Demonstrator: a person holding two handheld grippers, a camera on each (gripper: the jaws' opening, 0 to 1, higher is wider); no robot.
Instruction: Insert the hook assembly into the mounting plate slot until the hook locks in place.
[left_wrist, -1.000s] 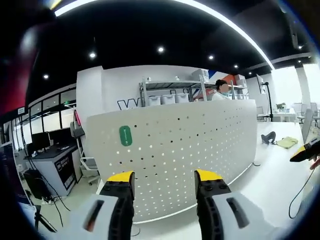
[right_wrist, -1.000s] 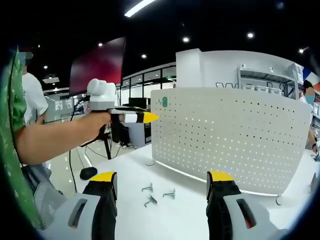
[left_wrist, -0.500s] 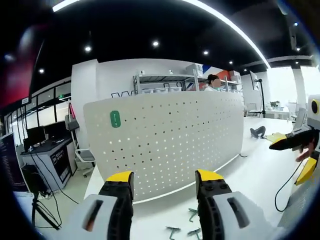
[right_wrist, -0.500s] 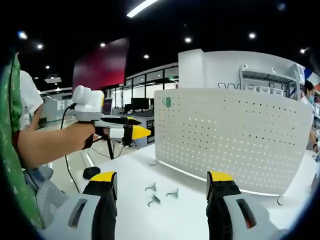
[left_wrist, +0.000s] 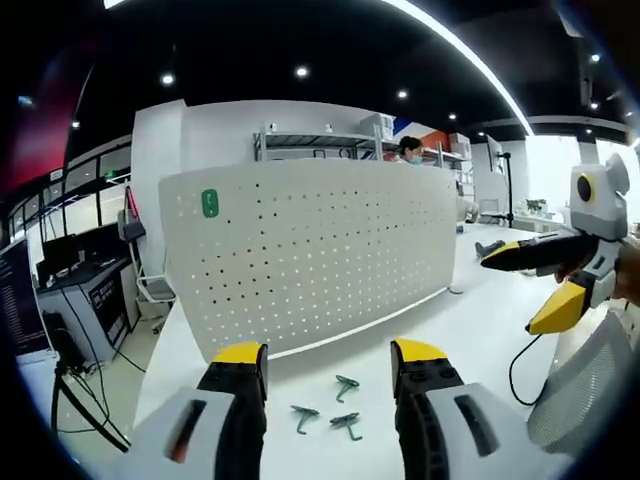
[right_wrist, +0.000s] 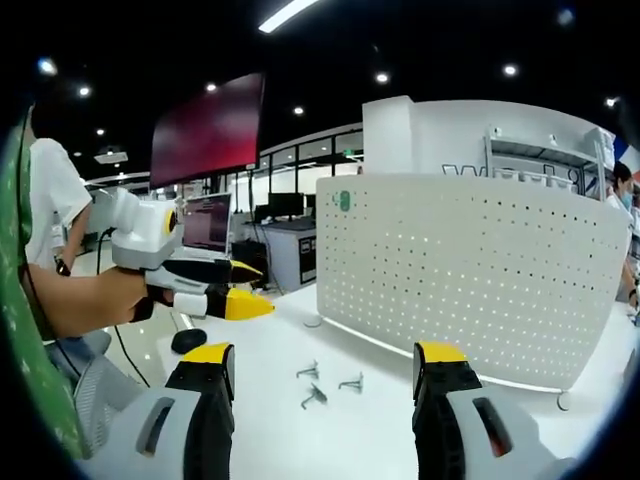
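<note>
Both my jaws stand apart, empty. Three hooks (left_wrist: 332, 407) lie loose on tabletop (left_wrist: 470, 340) before pegboard (left_wrist: 310, 250). Risk: small hooks skid under a misaligned pinch.

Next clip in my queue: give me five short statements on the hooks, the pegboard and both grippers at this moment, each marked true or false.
1. Three metal hooks lie loose on the white table in front of the pegboard. True.
2. The left gripper is shut on a hook. False: its jaws stand apart with nothing between them, and the hooks lie on the table beyond.
3. The white pegboard stands upright and carries a green tag near one upper corner. True.
4. A hook already hangs in the pegboard. False: none shows in its holes; all three hooks in view lie on the table.
5. The right gripper is open and holds nothing. True.
</note>
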